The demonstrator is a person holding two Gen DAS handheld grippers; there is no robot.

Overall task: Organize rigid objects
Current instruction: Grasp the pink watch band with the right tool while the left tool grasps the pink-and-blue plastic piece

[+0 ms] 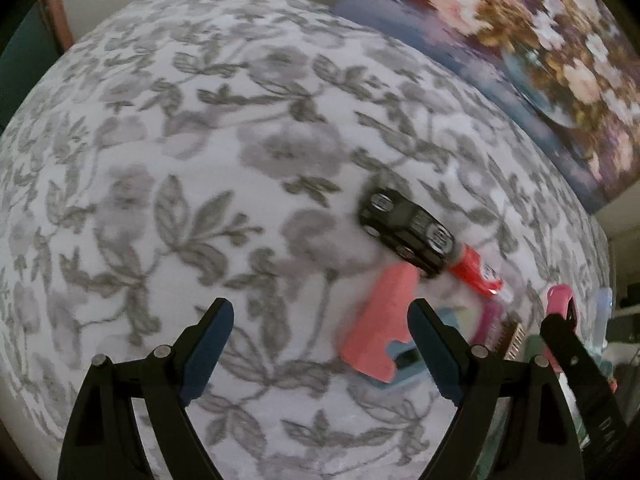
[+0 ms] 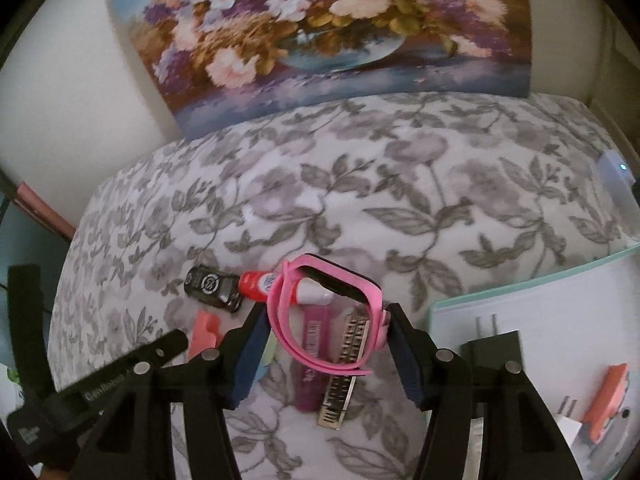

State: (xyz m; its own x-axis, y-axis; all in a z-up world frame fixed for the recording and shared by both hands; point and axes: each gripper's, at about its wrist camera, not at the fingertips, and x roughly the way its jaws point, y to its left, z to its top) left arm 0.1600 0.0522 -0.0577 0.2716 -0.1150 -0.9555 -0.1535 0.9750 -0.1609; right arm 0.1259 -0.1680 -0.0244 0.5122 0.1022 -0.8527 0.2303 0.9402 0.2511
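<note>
Right wrist view: right gripper [image 2: 326,330] fingers clamp the pink watch [image 2: 332,312] at centre; tray [image 2: 520,292] at 4 o'clock holds a charger [image 2: 496,350]. Toy car [image 2: 214,288], tube [image 2: 260,280] remain at 9 o'clock. Left gripper [image 1: 320,332] fingers apart, empty.

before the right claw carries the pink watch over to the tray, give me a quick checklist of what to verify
1. Grip: the right claw has the pink watch between its pads, both touching the band: ok.
2. Watch lifted off the pile: cannot tell; the band's tail hangs over the comb and purple tube.
3. Landing room: the tray holds a black charger and an orange block, with bare space toward its far edge: ok.
4. Left claw out of the way: open, holding nothing, off to the side: ok.
5. Black toy car and red bottle clear of the path: ok.
</note>
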